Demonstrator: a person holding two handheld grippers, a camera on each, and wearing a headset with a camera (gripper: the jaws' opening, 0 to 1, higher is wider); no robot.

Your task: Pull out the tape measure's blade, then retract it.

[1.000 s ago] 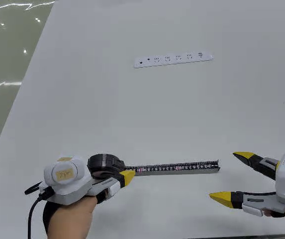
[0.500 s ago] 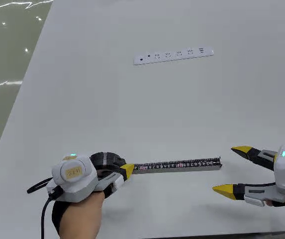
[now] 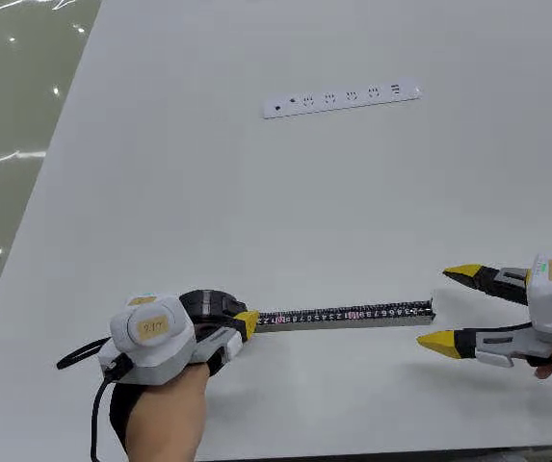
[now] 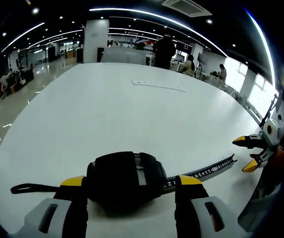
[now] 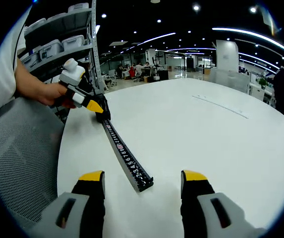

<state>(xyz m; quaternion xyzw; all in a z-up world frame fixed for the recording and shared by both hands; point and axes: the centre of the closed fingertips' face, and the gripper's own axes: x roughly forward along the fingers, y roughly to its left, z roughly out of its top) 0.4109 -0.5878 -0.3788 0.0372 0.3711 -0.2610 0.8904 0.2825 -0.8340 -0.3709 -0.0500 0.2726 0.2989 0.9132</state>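
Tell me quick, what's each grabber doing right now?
Left gripper: shut on the tape measure.
Right gripper: open, holding nothing; the blade ends between its jaws.

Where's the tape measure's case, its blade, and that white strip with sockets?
Black round tape measure case [image 4: 126,178]: left gripper view, top face.
Dark numbered blade [image 3: 345,316]: head view, mid-length.
Long white power strip [image 3: 341,97]: head view, middle.

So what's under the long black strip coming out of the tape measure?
The plain white table. The black numbered blade rests along it, hiding the strip of tabletop directly beneath.
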